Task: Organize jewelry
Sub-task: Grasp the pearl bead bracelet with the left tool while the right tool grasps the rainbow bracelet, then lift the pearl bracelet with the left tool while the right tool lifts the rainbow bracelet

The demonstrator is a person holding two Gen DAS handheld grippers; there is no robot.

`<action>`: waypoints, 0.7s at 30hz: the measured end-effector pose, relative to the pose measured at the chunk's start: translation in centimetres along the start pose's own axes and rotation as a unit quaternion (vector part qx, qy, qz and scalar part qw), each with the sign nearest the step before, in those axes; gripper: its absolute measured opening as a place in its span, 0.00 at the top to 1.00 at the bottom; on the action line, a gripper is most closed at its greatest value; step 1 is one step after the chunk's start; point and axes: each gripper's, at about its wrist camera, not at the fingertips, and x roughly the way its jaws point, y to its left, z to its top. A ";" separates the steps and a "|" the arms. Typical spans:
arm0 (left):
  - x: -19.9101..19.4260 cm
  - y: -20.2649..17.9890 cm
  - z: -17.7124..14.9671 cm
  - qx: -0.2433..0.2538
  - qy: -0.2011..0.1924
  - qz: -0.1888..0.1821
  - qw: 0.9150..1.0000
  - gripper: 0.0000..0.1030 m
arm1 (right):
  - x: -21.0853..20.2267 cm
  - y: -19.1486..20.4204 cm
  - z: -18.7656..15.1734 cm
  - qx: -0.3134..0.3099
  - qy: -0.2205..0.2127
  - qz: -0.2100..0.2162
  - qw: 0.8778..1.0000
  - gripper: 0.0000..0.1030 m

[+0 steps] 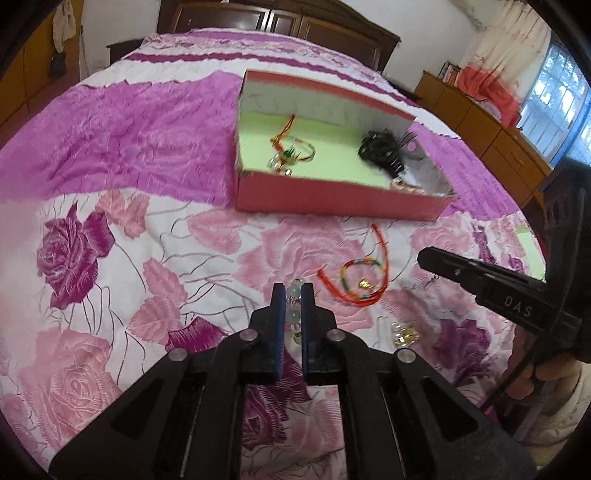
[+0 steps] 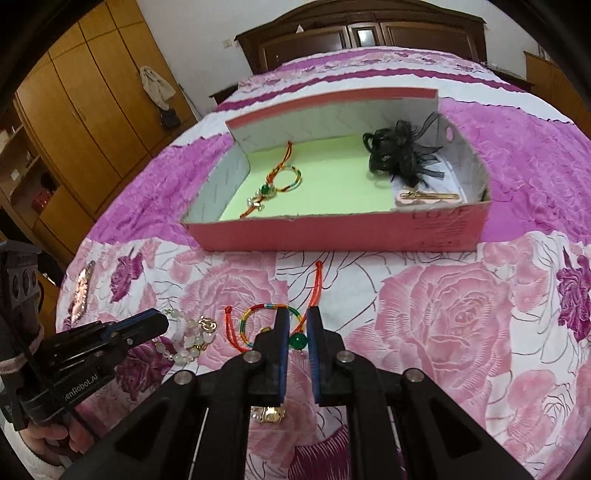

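Note:
A red box [image 1: 332,197] [image 2: 332,236] with a pale green floor lies on the bed. In it are a corded bracelet [image 1: 291,147] [image 2: 284,181], a black hair bow [image 1: 384,149] [image 2: 399,153] and a gold hair clip [image 2: 430,196]. On the quilt lie a rainbow-and-red cord bracelet [image 1: 360,278] [image 2: 266,314], a pale bead bracelet [image 1: 293,312] [image 2: 188,341] and a small gold piece [image 1: 404,334] [image 2: 267,413]. My left gripper [image 1: 292,291] [image 2: 164,320] is narrowly open around the bead bracelet. My right gripper [image 2: 297,317] [image 1: 421,254] is narrowly open around a green bead [image 2: 298,341].
The pink rose quilt [image 1: 110,258] covers the bed. A dark wooden headboard [image 2: 362,33] is behind. A wooden wardrobe [image 2: 74,122] stands left, a low cabinet [image 1: 491,136] and window right. A sequin piece [image 2: 83,291] lies at the quilt's left edge.

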 end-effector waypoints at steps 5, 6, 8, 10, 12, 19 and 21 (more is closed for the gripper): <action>-1.1 -0.5 0.4 0.005 -0.016 -0.003 1.000 1.00 | -0.3 -0.5 0.0 0.005 -0.003 0.003 1.000 0.89; -1.3 -0.6 0.5 0.006 -0.019 -0.002 1.000 1.00 | -0.1 -0.6 -0.1 0.008 0.003 0.006 1.000 0.89; -1.3 -0.6 0.6 0.008 -0.022 -0.001 1.000 1.00 | 0.5 -0.5 -0.2 0.014 0.014 0.006 1.000 0.88; -1.3 -0.6 0.7 0.006 -0.024 0.000 1.000 1.00 | 1.2 -0.3 -0.4 0.020 0.029 0.008 0.999 0.87; -1.1 -0.4 0.7 0.004 -0.024 0.000 1.000 1.00 | 1.7 0.0 -0.6 0.019 0.040 0.005 0.999 0.85; -0.8 0.4 0.2 -0.009 -0.018 -0.004 1.000 1.00 | 4.4 0.5 -0.5 0.015 0.072 -0.028 0.997 0.77; -0.7 0.5 0.2 -0.011 -0.018 -0.005 1.000 1.00 | 5.1 0.6 -0.4 0.015 0.081 -0.031 0.996 0.77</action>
